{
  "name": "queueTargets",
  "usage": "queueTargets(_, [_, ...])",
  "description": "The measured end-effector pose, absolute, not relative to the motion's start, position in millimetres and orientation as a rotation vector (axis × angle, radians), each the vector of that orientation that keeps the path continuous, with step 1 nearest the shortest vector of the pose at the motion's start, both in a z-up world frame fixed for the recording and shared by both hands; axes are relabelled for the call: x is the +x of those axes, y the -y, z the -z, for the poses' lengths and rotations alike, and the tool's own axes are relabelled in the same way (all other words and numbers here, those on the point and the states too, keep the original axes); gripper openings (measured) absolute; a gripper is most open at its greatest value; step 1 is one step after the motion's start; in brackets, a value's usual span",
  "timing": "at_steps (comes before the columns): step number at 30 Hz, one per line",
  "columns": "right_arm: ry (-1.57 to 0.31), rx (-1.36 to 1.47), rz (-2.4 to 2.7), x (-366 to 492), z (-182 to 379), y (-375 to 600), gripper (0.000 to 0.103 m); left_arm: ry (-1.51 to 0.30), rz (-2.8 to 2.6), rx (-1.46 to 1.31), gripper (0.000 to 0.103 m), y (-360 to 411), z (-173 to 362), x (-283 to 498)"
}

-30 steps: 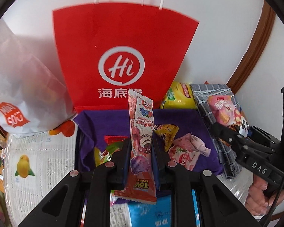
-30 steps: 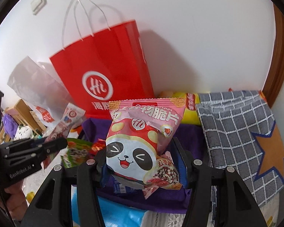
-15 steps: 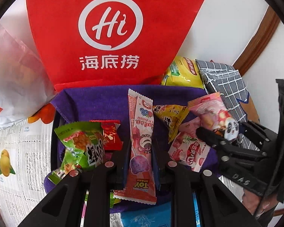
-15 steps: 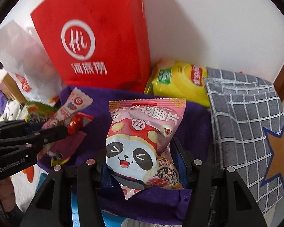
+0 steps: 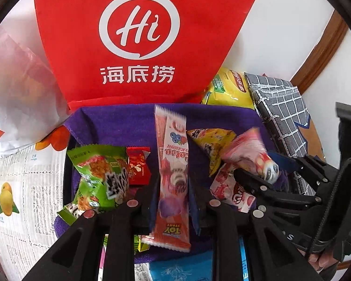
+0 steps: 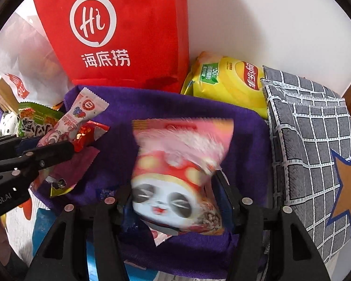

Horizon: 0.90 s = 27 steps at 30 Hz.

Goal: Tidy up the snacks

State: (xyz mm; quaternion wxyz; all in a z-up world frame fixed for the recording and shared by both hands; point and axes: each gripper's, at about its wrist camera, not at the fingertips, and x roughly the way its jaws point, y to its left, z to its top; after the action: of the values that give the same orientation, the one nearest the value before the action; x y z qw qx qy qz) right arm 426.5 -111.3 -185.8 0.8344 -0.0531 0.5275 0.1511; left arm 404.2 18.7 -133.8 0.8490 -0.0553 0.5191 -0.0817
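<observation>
- Step in hand, as judged: releasing two snacks into the purple cloth-lined bin [image 5: 119, 126], which stands in front of the red paper bag [image 5: 138, 35].
- Left tongs [image 5: 173, 187]: the jaws have just been opening. The long pink wafer stick [image 5: 173, 164] stands between them with narrow gaps showing on both sides, so it appears freed rather than pinched.
- Right tongs [image 6: 175, 199]: the jaws have just been opening, and they stand spread. The pink panda chip packet [image 6: 175, 164] is between them, motion-blurred and tilted, apparently slipping down onto the purple lining.
- Contents already in the bin: green snack bag [image 5: 100, 175], small red packet [image 5: 138, 166], yellow packet [image 5: 210, 145].
- Outside the bin, behind it on the right: yellow chips bag [image 6: 229, 82] and grey grid cloth bag [image 6: 311, 140].
- Procedure: finish spreading both tongs fully before lifting, so no wrapper edge catches on a pad.
- Withdraw straight up along the finger line; avoid sweeping sideways into packets lying nearby.
- Keep the two tools apart; they are near each other over the bin.
</observation>
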Motion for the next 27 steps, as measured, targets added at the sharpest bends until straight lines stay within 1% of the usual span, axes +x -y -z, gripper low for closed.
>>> queueTargets(1, [-1.107, -0.117, -0.320, 425, 181, 111, 0.067, -1.095, 0.170, -0.117, 0.029, -18, 133, 405])
queueTargets(3, [-1.077, -0.134, -0.311, 420, 169, 109, 0.069, -1.095, 0.171, -0.122, 0.042, -17, 129, 403])
queueTargets(5, [-1.038, -0.136, -0.294, 413, 155, 111, 0.069, -1.086, 0.178, -0.126, 0.051, -17, 124, 401])
queueTargets(7, [-1.007, -0.112, -0.279, 407, 141, 115, 0.069, -1.063, 0.174, -0.120, 0.056, -16, 115, 395])
queueTargets(8, [-0.997, -0.092, -0.273, 402, 134, 119, 0.070, -1.045, 0.175, -0.111, 0.060, -15, 108, 392])
queueTargets(11, [-0.978, -0.038, -0.279, 387, 113, 129, 0.070, -0.999, 0.177, -0.098, 0.061, -13, 88, 379])
queueTargets(16, [-0.912, -0.085, -0.232, 351, 80, 135, 0.070, -0.945, 0.176, -0.075, 0.062, -8, 60, 348])
queueTargets(21, [-0.868, -0.085, -0.198, 303, 51, 144, 0.070, -0.870, 0.140, -0.043, 0.062, -15, 33, 295])
queueTargets(27, [-0.850, -0.011, -0.217, 240, 28, 159, 0.070, -0.820, 0.102, -0.026, 0.068, -20, 18, 228])
